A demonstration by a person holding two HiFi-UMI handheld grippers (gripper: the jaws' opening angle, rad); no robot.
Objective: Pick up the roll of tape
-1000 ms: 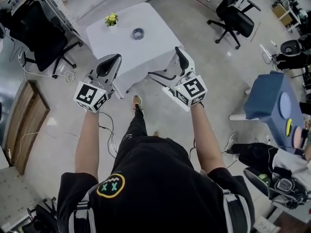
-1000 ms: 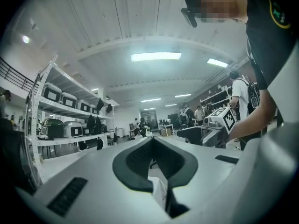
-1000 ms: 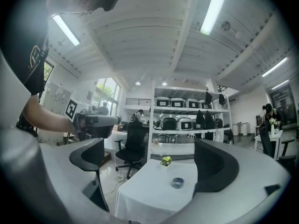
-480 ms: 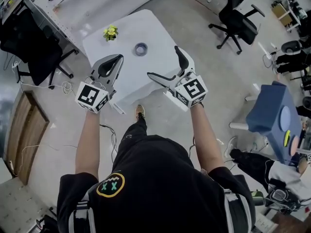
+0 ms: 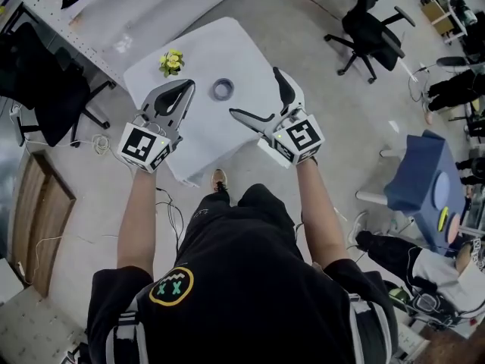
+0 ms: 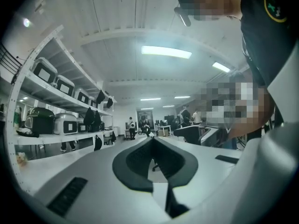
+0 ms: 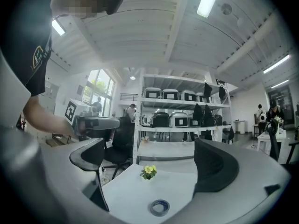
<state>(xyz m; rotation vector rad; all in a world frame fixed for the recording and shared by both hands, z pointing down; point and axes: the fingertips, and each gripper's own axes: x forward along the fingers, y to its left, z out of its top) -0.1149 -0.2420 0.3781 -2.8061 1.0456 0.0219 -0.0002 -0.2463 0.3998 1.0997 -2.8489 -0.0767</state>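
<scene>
A small blue-grey roll of tape (image 5: 222, 89) lies flat on a white square table (image 5: 227, 48); the right gripper view shows the roll of tape (image 7: 159, 207) low between the jaws, some way ahead. My right gripper (image 5: 256, 101) is open, held above the table's near right part, a little to the right of the roll. My left gripper (image 5: 180, 88) is shut with nothing in it, above the table's near left edge. Its own view of the left gripper (image 6: 153, 140) looks across the room, not at the table.
A small pot of yellow flowers (image 5: 172, 61) stands on the table's left part, also in the right gripper view as flowers (image 7: 149, 171). Black office chairs (image 5: 373, 26) stand around, one chair (image 5: 45, 89) at the left. A long white bench (image 5: 151, 6) lies beyond. Shelving (image 7: 182, 120) lines the far wall.
The person has stepped toward the table: table and roll have moved closer under both grippers. The grippers hold the same pose, right open, left shut.
</scene>
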